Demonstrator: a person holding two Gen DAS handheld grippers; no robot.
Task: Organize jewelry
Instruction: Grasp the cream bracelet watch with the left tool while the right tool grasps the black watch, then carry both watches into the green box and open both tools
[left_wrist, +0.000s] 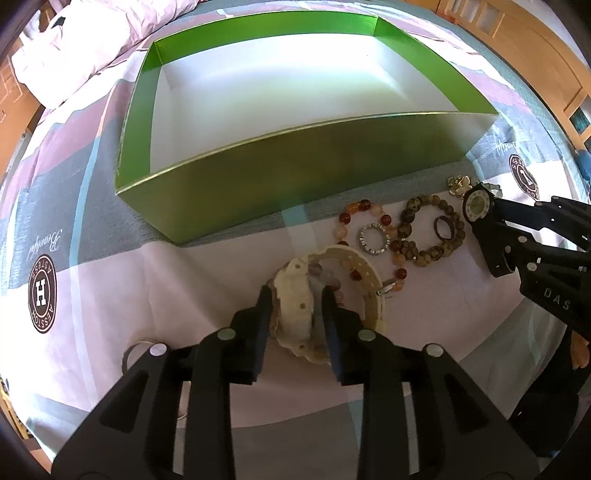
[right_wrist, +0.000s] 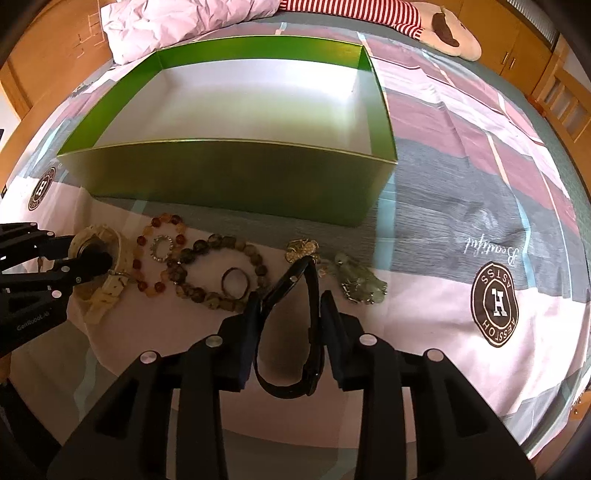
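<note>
An open green box (left_wrist: 258, 173) with a white inside stands on the bed; it also shows in the right wrist view (right_wrist: 236, 177). My left gripper (left_wrist: 297, 295) is shut on a cream watch (left_wrist: 295, 317). My right gripper (right_wrist: 290, 301) is shut on a black watch (right_wrist: 312, 332), whose face (left_wrist: 476, 206) shows in the left wrist view. On the sheet before the box lie an amber bead bracelet (right_wrist: 162, 254), a silver ring (right_wrist: 162, 248), a brown bead bracelet (right_wrist: 218, 273), a dark ring (right_wrist: 234, 282), a gold brooch (right_wrist: 301, 249) and a green pendant (right_wrist: 360, 282).
A patterned pink and grey sheet (right_wrist: 461, 206) covers the bed. A crumpled pink quilt (right_wrist: 173, 22) and a striped plush toy (right_wrist: 436, 26) lie behind the box. Wooden furniture (left_wrist: 535, 62) lines the far edges.
</note>
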